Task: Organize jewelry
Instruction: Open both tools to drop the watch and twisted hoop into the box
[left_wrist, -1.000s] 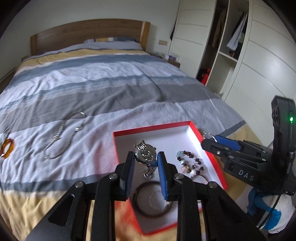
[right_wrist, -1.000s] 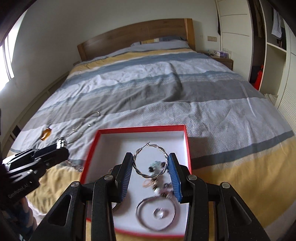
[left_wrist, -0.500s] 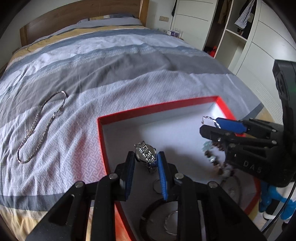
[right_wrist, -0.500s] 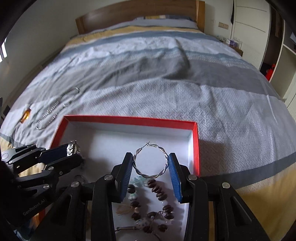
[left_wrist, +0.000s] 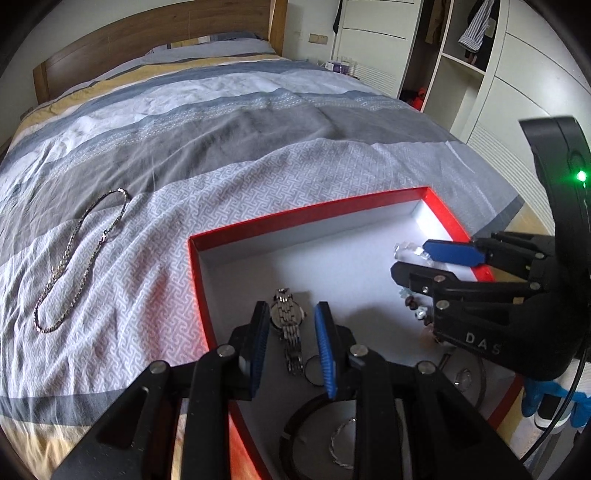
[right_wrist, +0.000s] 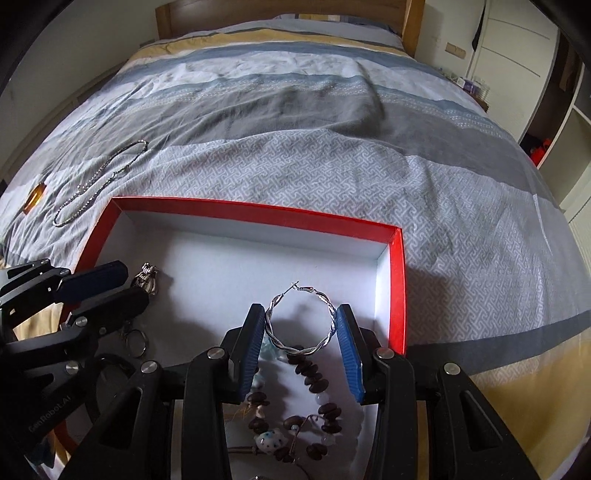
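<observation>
Right wrist view takes in the bed (right_wrist: 295, 122) spread out beyond the jaws, and just under them the red box (right_wrist: 397, 280), white inside. Both grippers hang over that box, each with a piece. The right gripper (right_wrist: 301, 328) has its jaws part-way apart, the pads pressing on either side of the twisted silver hoop earring (right_wrist: 300, 321), which stands above the box floor; below and behind its jaws lies the beaded bracelet (right_wrist: 314, 384).

In the left wrist view, the left gripper (left_wrist: 290, 339) is narrowly parted around the silver watch (left_wrist: 288, 325). The strap runs between the pads, but I cannot tell whether they pinch it or it already lies on the floor.

The step looks like setting pieces down in the box. Next each needs easing low and letting go gently, clear of the beads. Far to the left of both jaws, the silver chain (right_wrist: 99, 182) and an amber piece (right_wrist: 34, 195) lie on the cover, apparently not yet collected.
</observation>
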